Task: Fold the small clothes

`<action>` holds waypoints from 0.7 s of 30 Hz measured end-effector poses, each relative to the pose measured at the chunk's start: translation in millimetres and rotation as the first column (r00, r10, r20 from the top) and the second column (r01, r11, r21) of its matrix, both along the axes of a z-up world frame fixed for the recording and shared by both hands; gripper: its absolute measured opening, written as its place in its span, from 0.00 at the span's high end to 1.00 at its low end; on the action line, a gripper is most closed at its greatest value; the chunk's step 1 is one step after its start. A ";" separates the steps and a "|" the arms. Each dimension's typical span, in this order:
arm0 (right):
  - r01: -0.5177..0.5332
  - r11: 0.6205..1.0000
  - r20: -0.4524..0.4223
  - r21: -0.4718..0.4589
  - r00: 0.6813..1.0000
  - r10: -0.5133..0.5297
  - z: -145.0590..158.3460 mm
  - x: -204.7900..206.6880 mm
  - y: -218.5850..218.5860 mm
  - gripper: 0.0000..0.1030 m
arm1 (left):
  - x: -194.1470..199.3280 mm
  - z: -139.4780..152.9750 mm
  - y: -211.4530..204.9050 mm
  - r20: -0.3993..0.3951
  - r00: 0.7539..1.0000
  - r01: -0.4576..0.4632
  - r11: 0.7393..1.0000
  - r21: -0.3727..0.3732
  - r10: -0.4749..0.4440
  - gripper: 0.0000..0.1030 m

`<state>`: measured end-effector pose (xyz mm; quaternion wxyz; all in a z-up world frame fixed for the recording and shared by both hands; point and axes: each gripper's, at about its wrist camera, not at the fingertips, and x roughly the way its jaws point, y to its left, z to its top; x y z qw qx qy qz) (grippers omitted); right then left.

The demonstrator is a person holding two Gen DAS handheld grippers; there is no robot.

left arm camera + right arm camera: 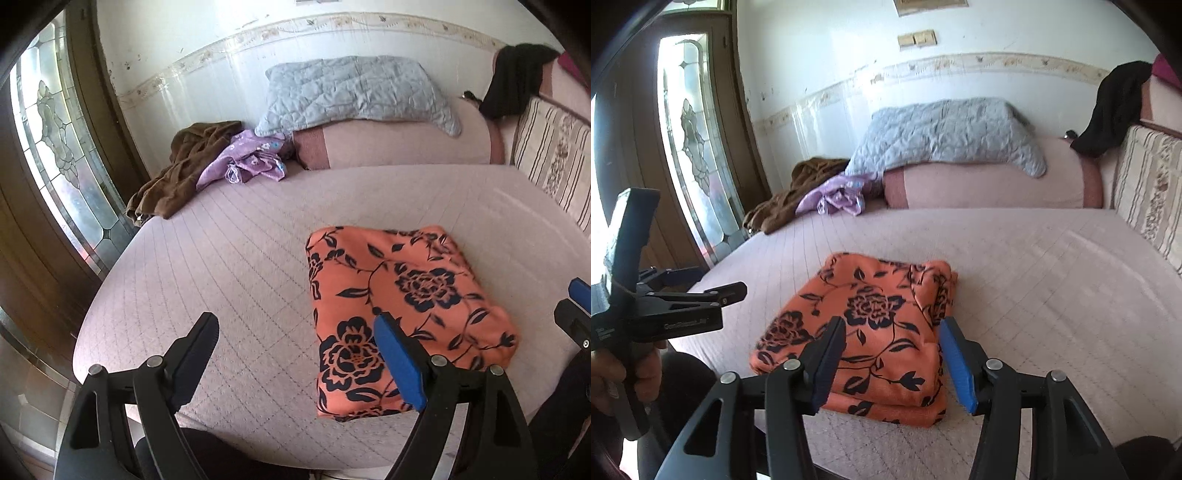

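Both grippers hang over the near edge of the bed (258, 236) with nothing between their fingers: the left gripper (295, 332) stands with its jaws spread wide over bare quilted cover, and the right gripper (892, 332) stands released, its jaws apart above the near half of the orange floral garment (871, 332). Risk 1: a finger that dips while the jaws are apart can catch the top layer and drag it, which reopens the fold; the cause would be a low withdrawal across the cloth. Risk 2: the bundle lies near the front edge of the bed, so a push toward the person could slide it off. Risk 3: a pinch on 1 layer only would lift that layer and spill the stack. Risk 4: the 2 grippers work close together and could collide over the bundle. The garment (402, 310) lies in a compact rectangular bundle, orange with dark flower and leaf print. At least 2 stacked layers show at its near edge, and the far right corner looks slightly bunched. The fold appears largely complete. A brown garment (184, 173) and a purple garment (247, 162) lie crumpled at the far left of the bed, well apart from the bundle, and appear to await folding.
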<state>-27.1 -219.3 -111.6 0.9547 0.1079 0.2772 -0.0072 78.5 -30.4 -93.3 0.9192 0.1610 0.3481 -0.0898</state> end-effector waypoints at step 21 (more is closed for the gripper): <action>0.063 0.997 0.136 -0.032 0.989 -0.058 77.5 -35.9 18.5 0.42 | -19.2 63.7 17.2 0.103 0.990 -0.095 0.994 -0.045 0.099 0.12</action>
